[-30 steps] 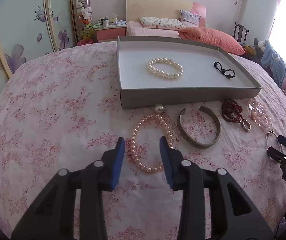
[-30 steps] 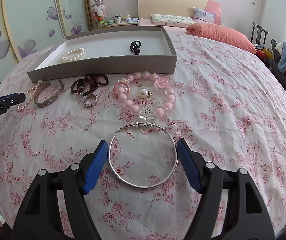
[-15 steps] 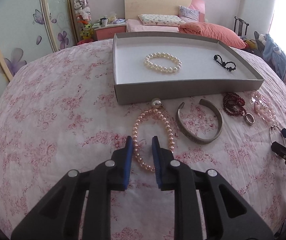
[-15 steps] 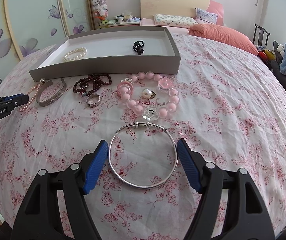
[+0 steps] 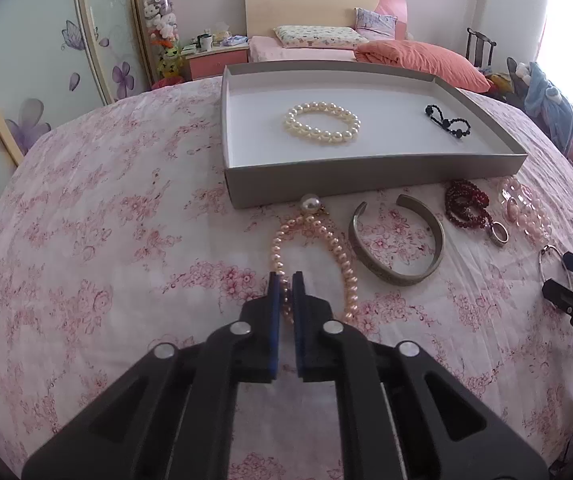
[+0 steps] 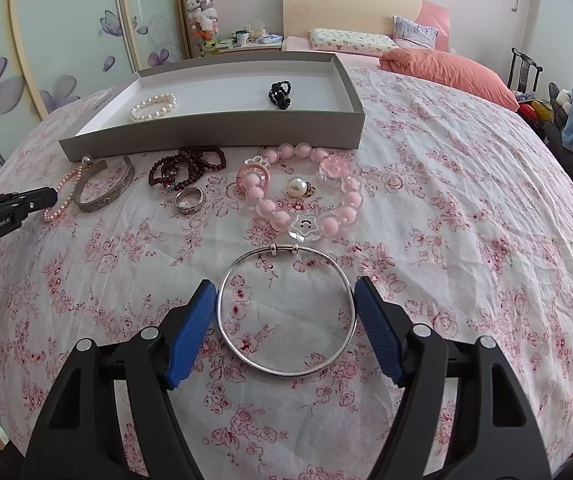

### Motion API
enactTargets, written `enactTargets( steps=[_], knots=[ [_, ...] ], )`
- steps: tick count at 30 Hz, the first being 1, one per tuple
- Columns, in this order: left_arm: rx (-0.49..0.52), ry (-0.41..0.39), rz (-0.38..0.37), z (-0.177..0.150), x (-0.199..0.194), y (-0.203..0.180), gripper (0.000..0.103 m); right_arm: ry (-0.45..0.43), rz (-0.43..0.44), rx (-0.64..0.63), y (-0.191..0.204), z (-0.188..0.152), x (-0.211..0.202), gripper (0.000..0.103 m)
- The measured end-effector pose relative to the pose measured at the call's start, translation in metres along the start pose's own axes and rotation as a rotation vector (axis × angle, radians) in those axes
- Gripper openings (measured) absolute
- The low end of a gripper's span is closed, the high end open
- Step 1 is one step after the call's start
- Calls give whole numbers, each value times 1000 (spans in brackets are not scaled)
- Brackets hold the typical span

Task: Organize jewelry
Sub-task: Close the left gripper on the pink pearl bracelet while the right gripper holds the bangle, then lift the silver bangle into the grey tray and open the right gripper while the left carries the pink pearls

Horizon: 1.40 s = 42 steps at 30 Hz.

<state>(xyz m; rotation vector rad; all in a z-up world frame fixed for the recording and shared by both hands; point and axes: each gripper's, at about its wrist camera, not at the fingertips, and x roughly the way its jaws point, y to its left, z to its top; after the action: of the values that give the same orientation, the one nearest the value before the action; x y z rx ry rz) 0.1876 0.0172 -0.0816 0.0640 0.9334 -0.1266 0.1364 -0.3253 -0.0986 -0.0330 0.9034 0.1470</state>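
Left gripper [image 5: 285, 285] jaws just closed, now clamped on near strand of pink pearl bracelet [image 5: 340, 254] lying on floral bedspread [image 5: 106, 240], just in front of grey tray [image 5: 366, 174]. Right gripper [image 6: 285, 309] jaws spread wide, pads either side of silver bangle [image 6: 286, 312] (contact with pads unclear). White pearl bracelet [image 5: 322, 124] and black bead piece [image 5: 446, 122] lie inside tray.

Seven bracelets [image 6: 286, 328], one ring [image 6: 189, 201], one pearl earring [image 6: 297, 187], one tray [image 6: 214, 132]
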Motion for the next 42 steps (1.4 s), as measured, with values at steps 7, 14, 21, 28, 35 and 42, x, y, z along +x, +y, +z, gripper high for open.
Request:
enactTargets(
  steps=[7, 14, 21, 28, 35, 42],
  knots=[
    [-28, -3, -4, -4, -3, 7, 6, -1, -1, 0, 1, 0, 0, 71],
    [-68, -21, -30, -10, -13, 18, 6, -3, 7, 9, 0, 0, -1, 71],
    [-116, -83, -95, -12, -32, 27, 6, -6, 32, 16, 0, -2, -4, 71],
    [-169, -160, -161, -9, -52, 33, 6, -19, 68, 27, 2, -1, -8, 71],
    [-170, -211, -206, -8, -69, 26, 6, -49, 110, 28, 9, 2, -14, 71],
    [-173, -241, -230, -6, -79, 23, 6, -79, 142, 26, 17, 6, -21, 71]
  ],
)
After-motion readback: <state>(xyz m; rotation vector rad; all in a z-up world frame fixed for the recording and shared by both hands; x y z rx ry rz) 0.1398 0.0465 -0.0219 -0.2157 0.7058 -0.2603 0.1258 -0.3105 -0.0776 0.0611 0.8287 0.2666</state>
